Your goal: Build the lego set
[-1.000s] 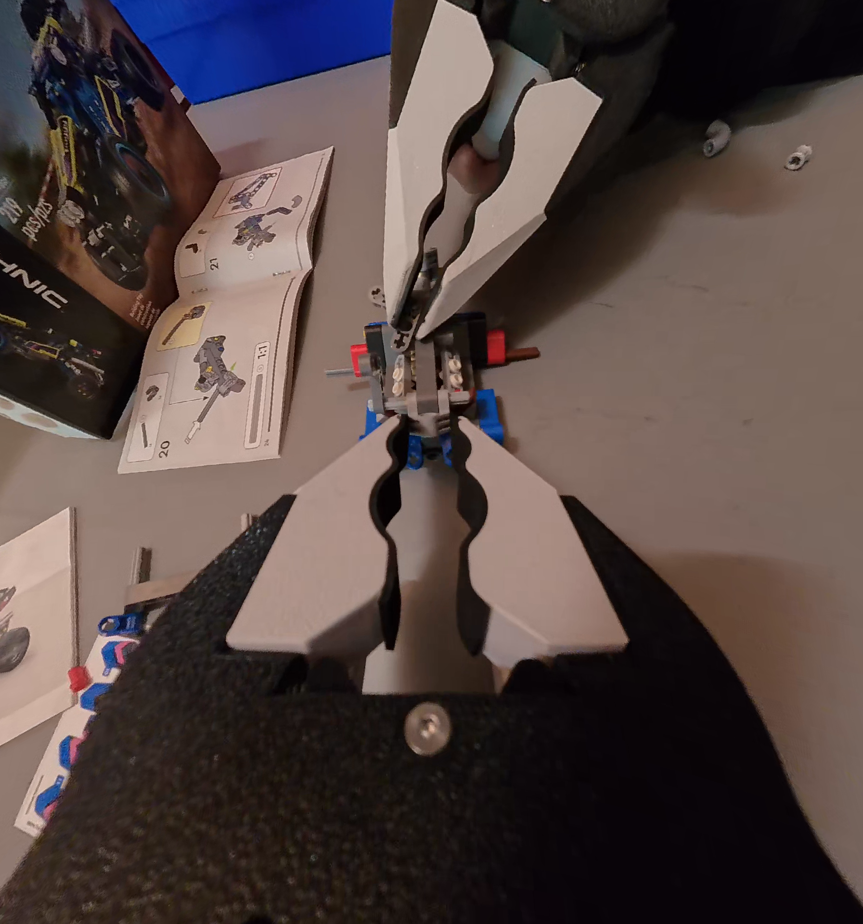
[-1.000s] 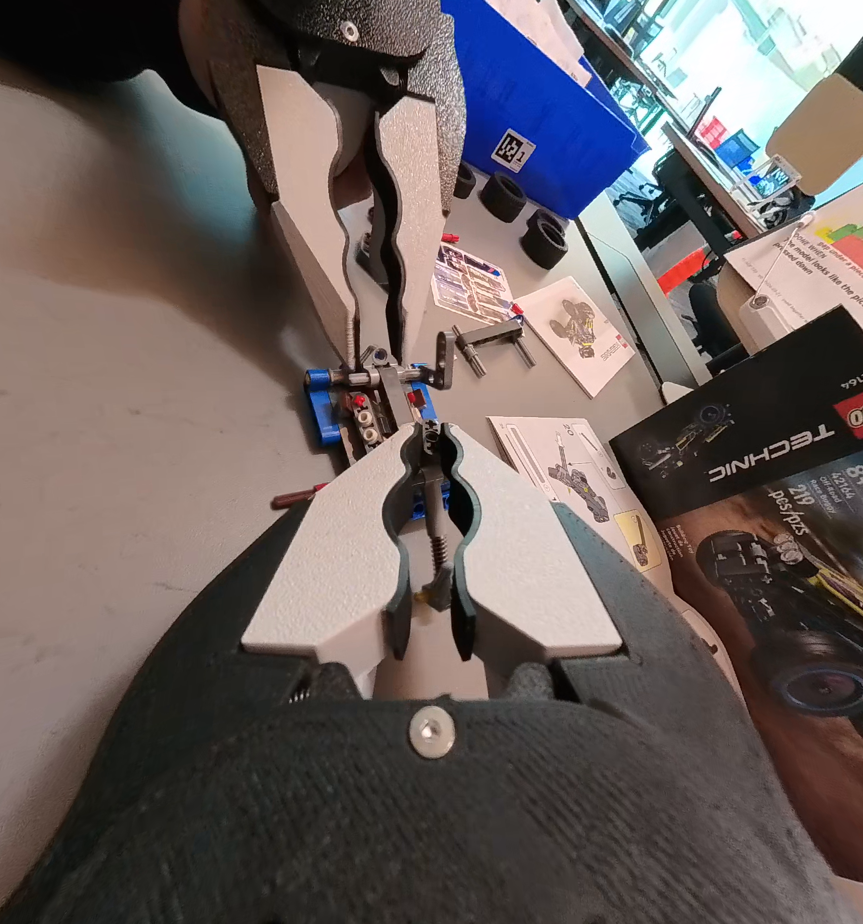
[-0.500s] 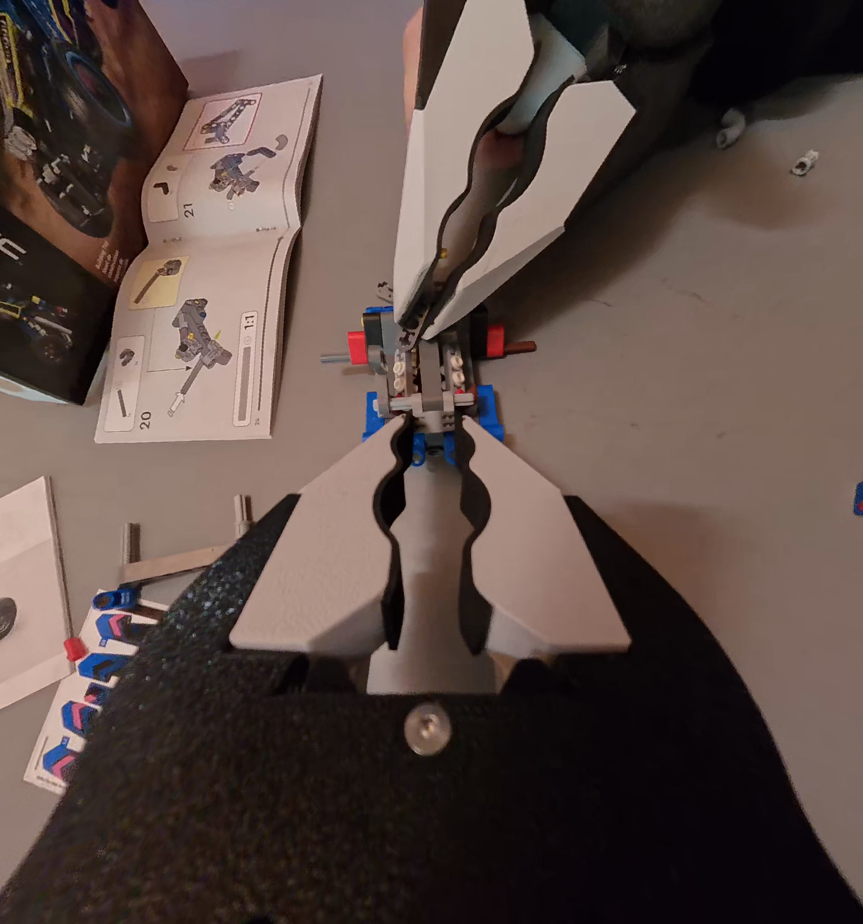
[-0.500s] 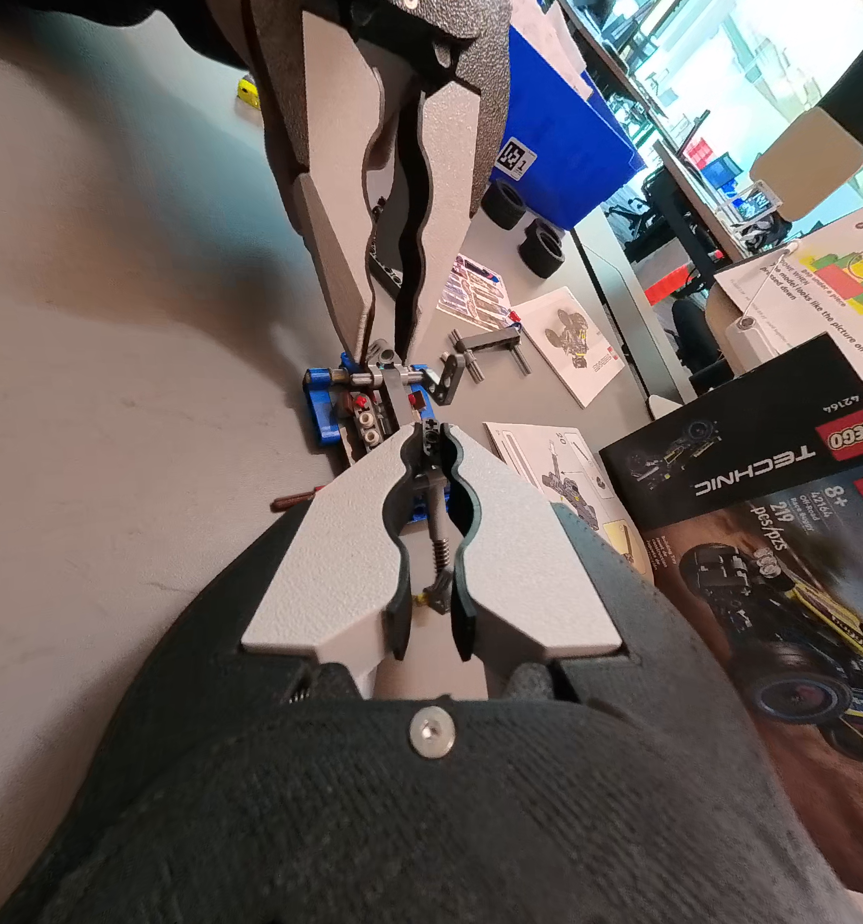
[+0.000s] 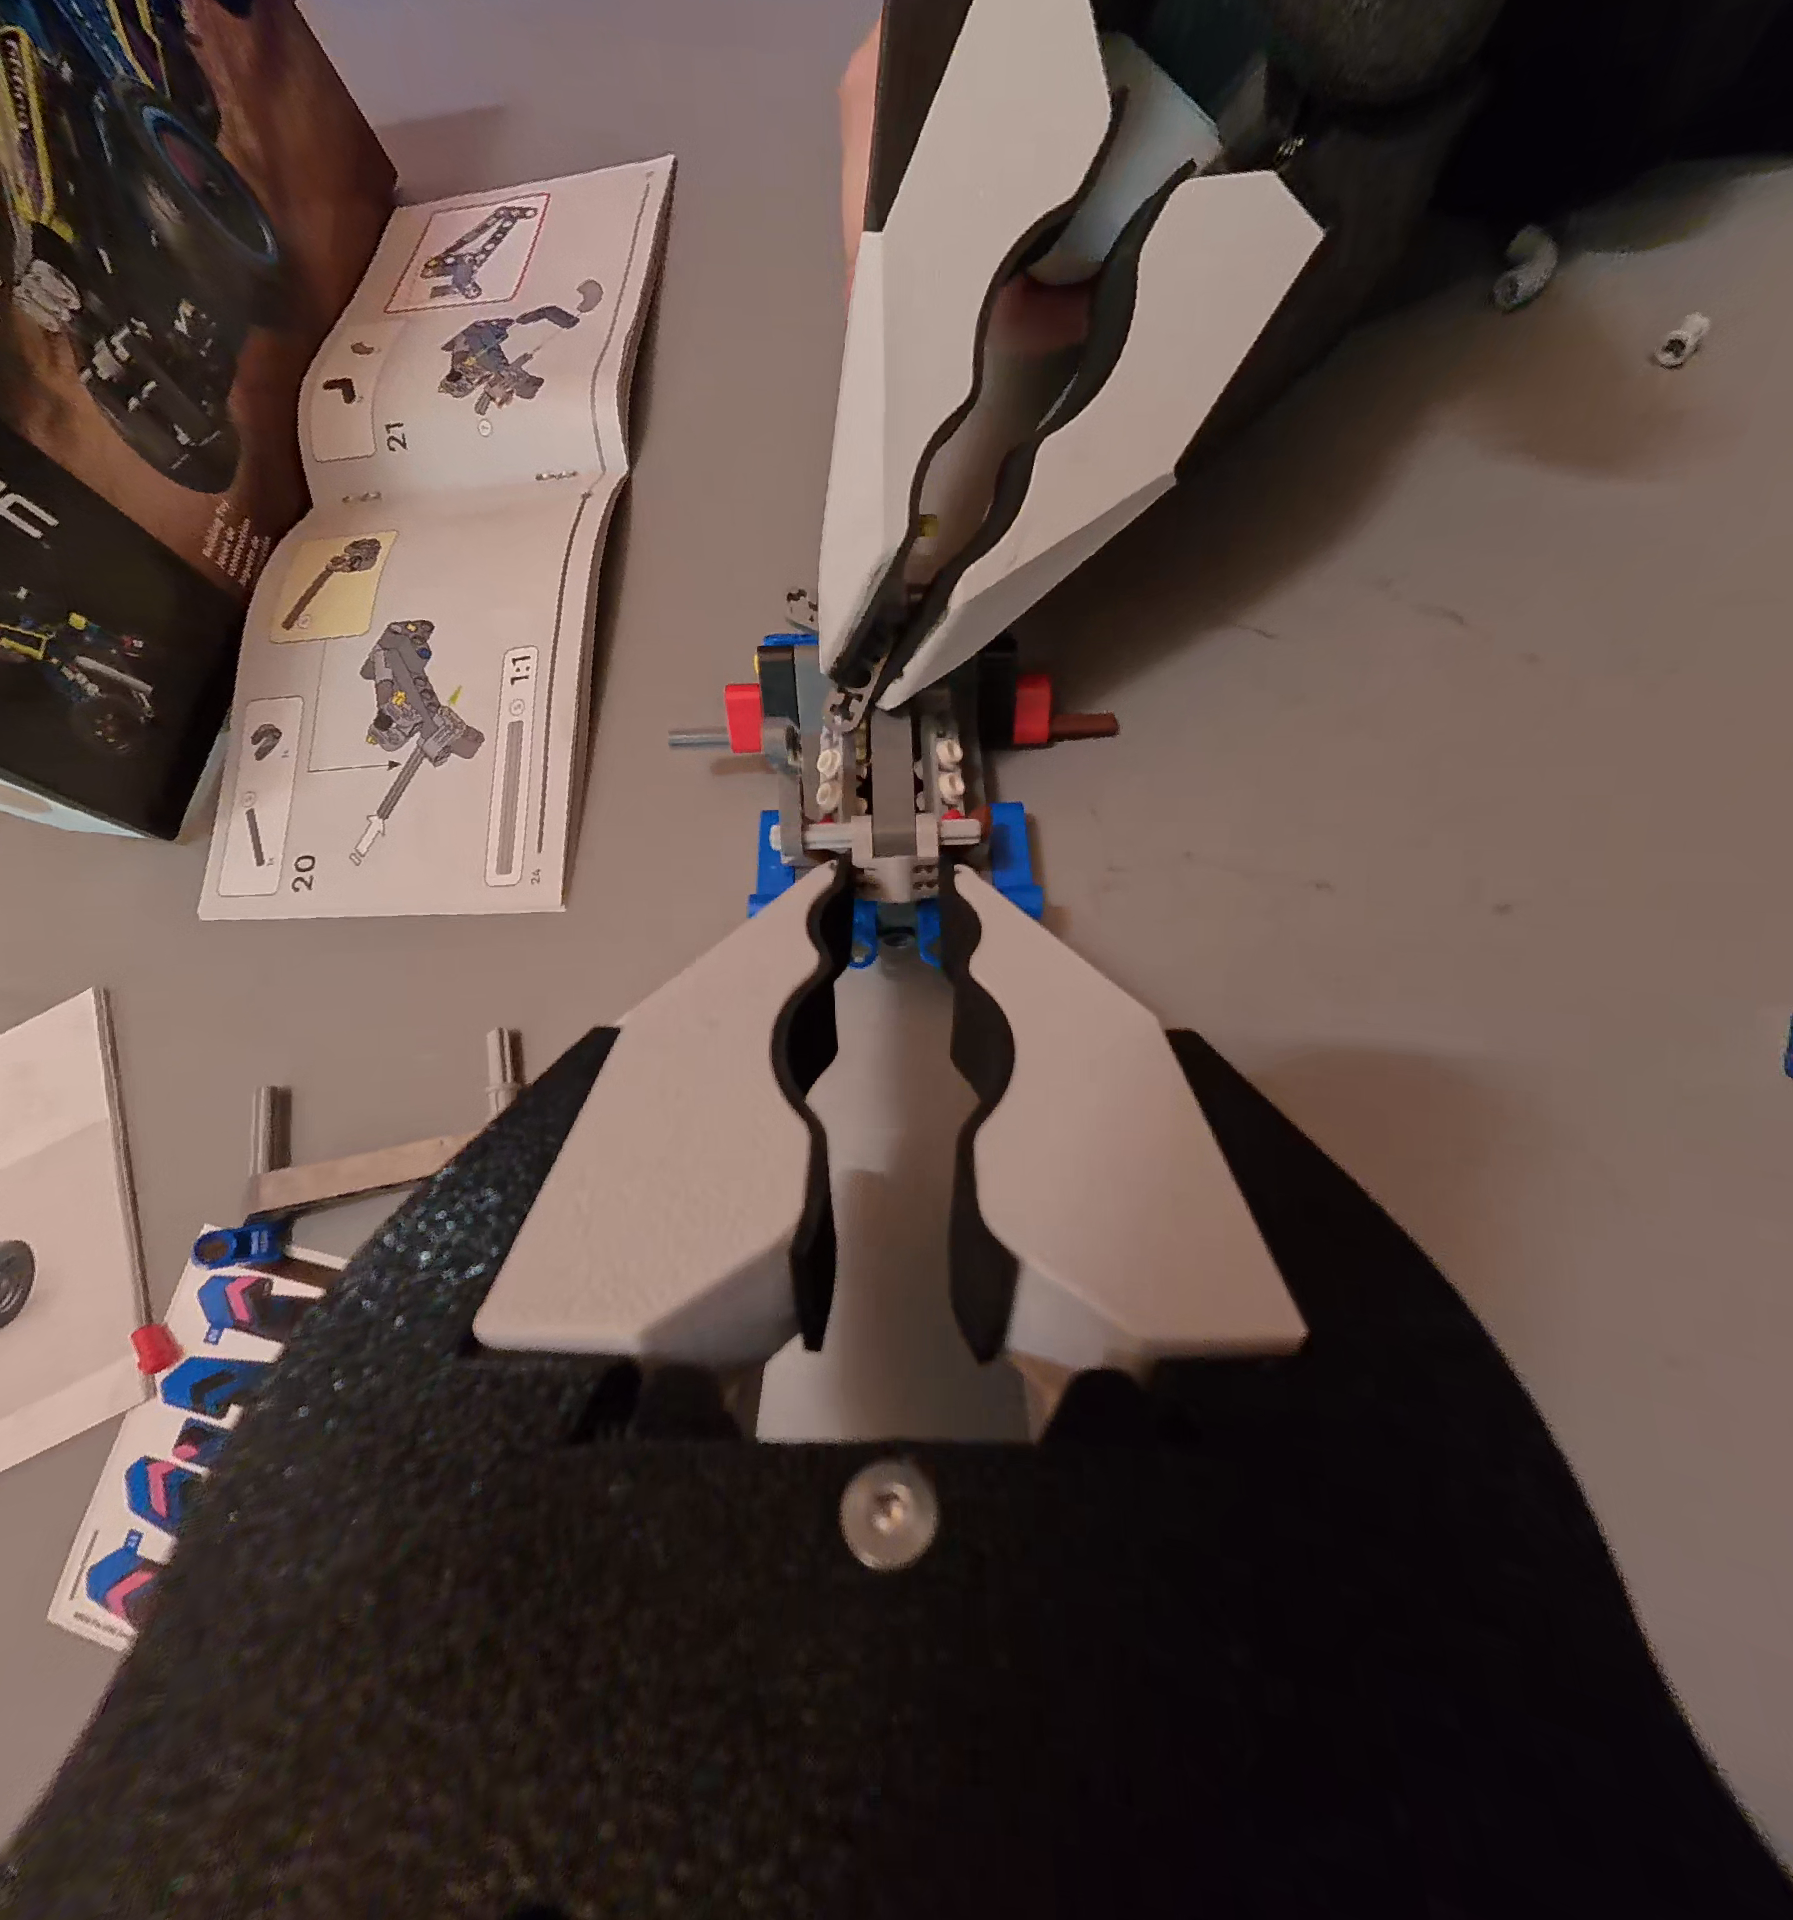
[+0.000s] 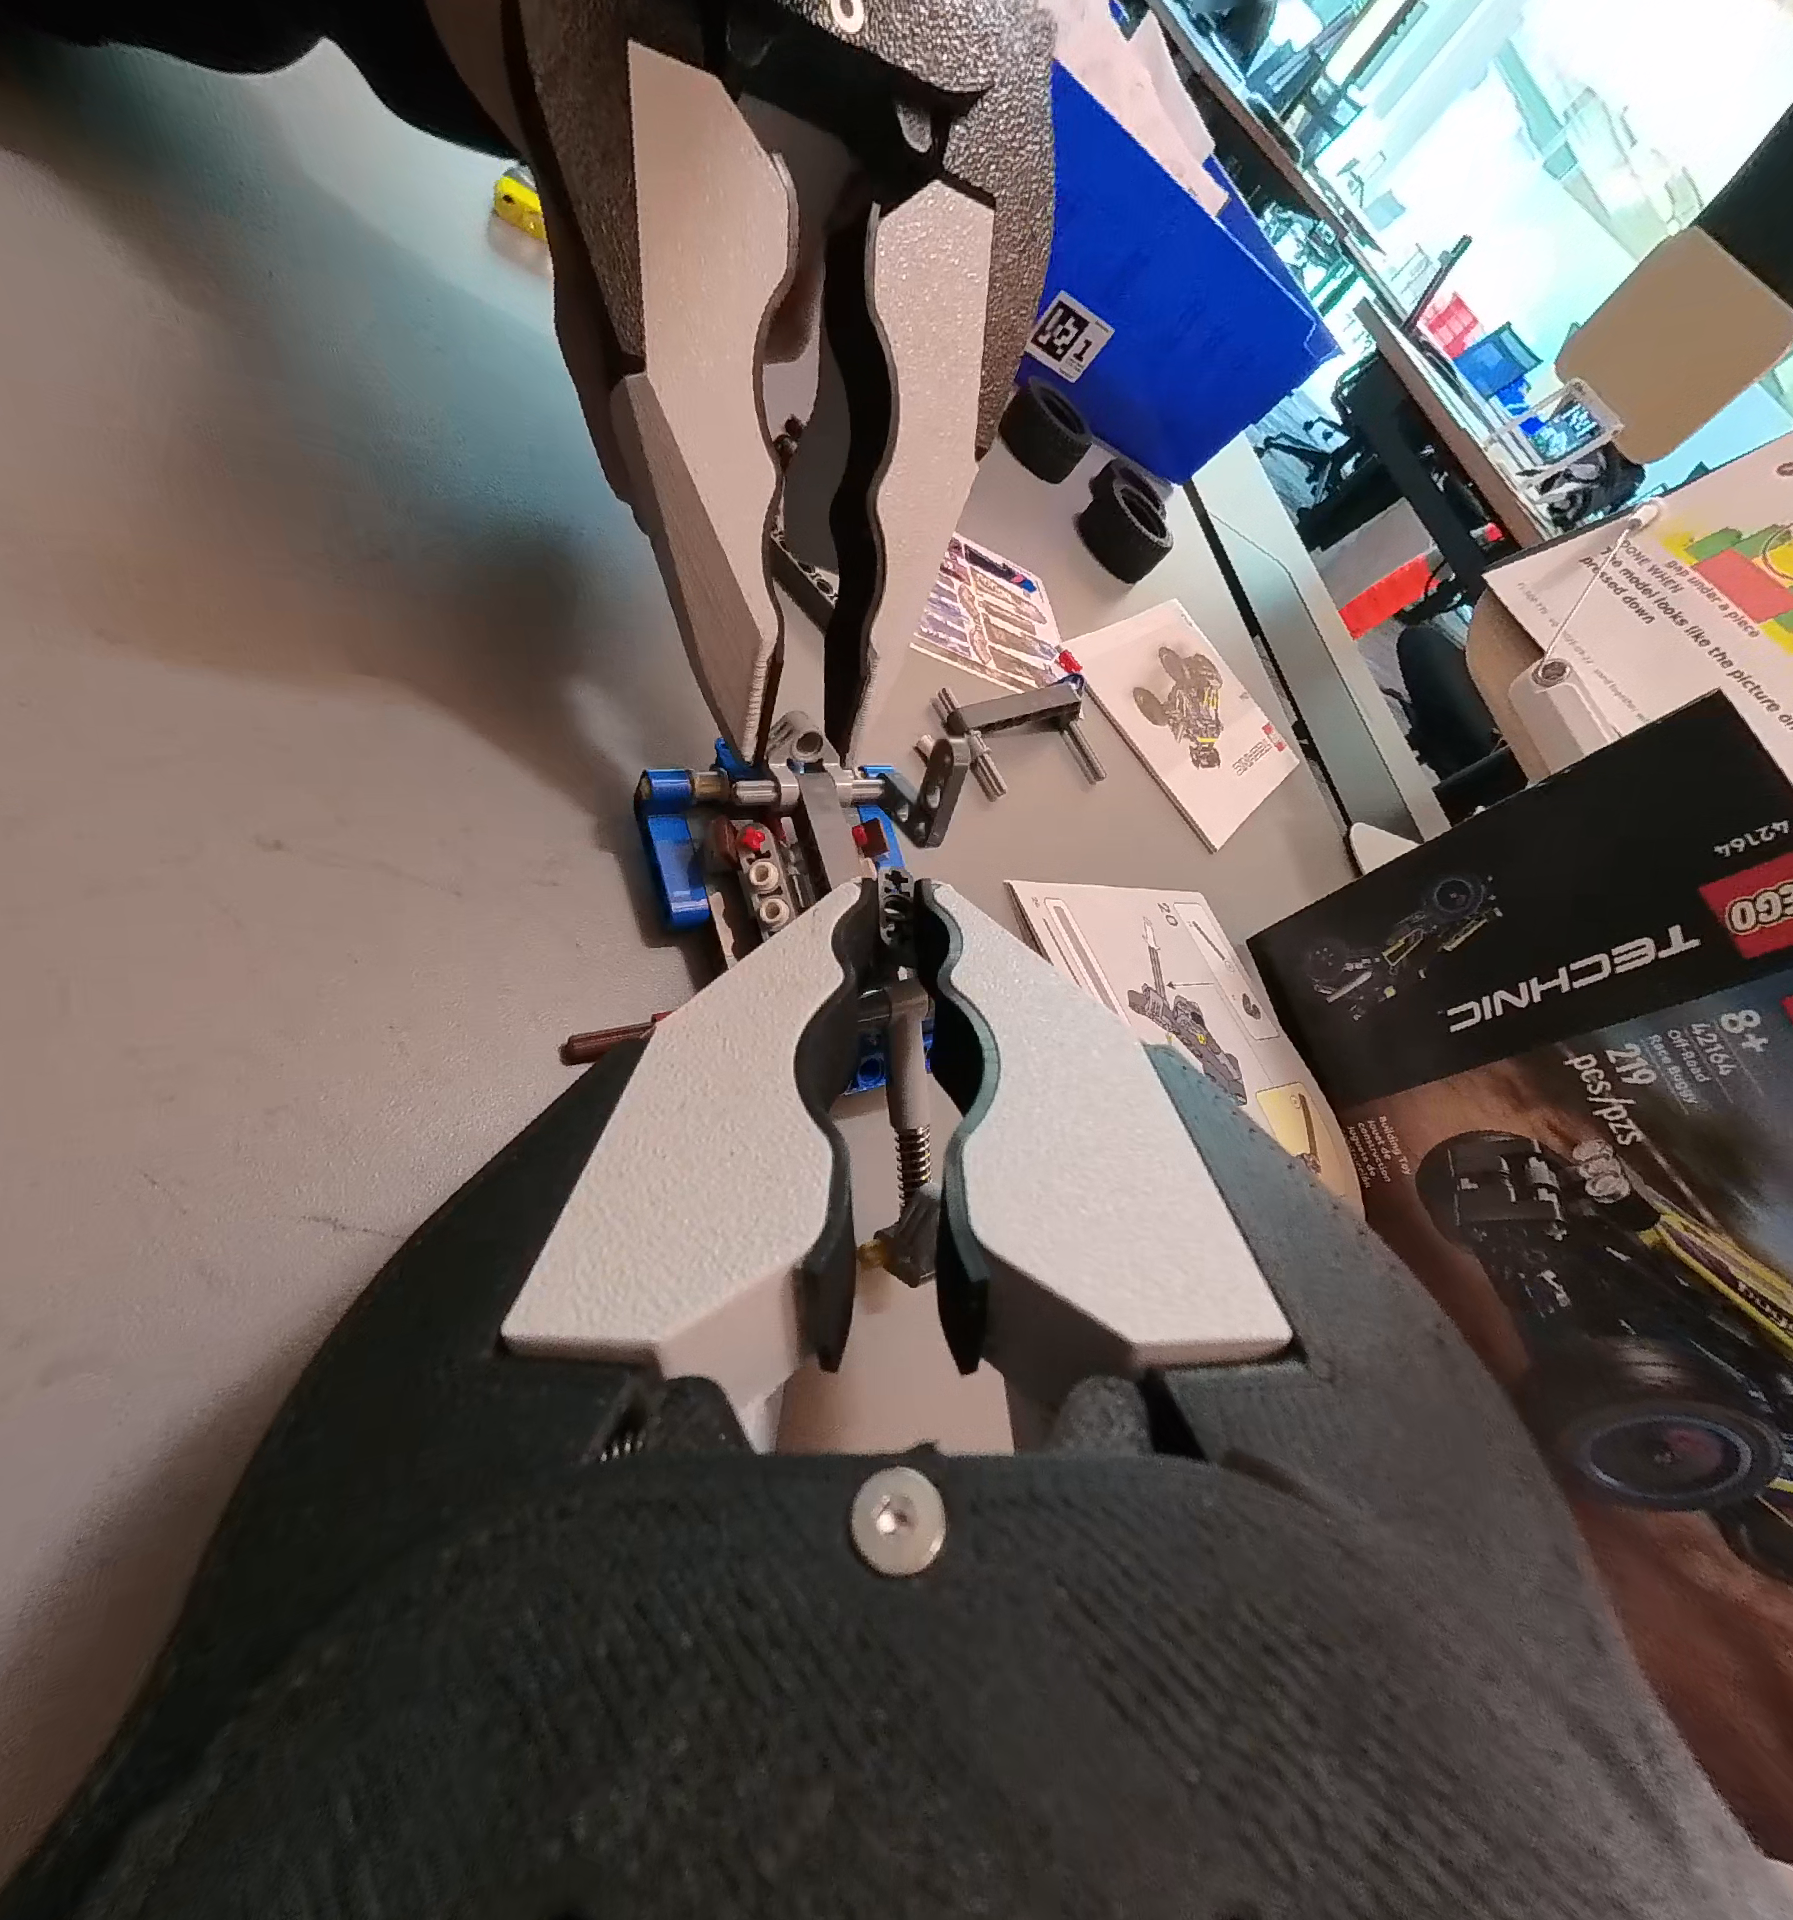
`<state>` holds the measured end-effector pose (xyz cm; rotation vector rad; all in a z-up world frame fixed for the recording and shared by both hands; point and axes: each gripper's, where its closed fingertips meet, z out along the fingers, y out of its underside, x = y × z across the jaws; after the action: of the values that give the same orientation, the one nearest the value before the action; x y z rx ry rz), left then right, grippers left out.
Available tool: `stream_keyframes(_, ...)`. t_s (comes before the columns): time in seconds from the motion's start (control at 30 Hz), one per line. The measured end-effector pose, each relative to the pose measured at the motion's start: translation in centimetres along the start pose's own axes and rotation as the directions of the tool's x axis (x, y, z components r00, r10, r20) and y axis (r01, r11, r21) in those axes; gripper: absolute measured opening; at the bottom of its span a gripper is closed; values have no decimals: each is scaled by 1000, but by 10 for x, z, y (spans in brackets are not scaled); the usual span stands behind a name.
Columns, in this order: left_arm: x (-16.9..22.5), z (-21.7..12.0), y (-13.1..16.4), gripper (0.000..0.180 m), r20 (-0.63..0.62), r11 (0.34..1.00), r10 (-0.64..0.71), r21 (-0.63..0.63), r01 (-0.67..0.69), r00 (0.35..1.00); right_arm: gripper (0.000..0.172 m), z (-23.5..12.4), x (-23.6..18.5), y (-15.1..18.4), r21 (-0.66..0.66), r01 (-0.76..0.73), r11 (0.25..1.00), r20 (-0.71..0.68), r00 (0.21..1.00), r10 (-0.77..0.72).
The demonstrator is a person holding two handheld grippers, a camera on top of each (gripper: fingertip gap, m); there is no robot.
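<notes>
Upper left in the left wrist view, a box [image 5: 92, 364] and an open booklet [image 5: 435, 540] lie on the grey table [image 5: 1391, 831]. At centre the left gripper [image 5: 892, 883], fingers narrowly apart, pinches the grey near end of the blue-based model [image 5: 1017, 852], seemingly with both pads touching. From the upper edge the right gripper [image 5: 866, 686], nearly closed, clamps a dark sprung strut [image 6: 913, 1081], its tip pointing at the model's far end.

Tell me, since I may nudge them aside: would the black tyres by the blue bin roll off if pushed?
Likely yes: the tyres are round and stand loose on the smooth grey table. Being rubbery-looking, they probably grip rather than slide, and seem light.
</notes>
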<state>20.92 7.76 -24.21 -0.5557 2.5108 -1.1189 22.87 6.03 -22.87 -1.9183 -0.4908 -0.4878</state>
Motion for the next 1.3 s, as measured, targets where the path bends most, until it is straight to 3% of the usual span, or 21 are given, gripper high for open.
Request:
stream_keyframes(0.33, 0, 1, 1, 12, 22, 999, 19, -27, -18, 1000, 3, 0, 0, 0, 2, -1, 1000, 0, 1000, 1)
stream_keyframes(0.93, 1, 0, -3, 12, 1, 997, -17, 70, 17, 1000, 3, 0, -2, -1, 10, 24, 1000, -1, 1000, -24)
stream_keyframes(1.2, 2, 2, -4, 12, -25, 995, -55, 87, 57, 998, 3, -13, -24, -21, 130, 147, 981, 80, 984, -158)
stream_keyframes(1.3, 2, 2, -4, 12, -39, 993, -69, 90, 72, 997, 3, -15, -35, -29, 169, 268, 949, 57, 958, -281)
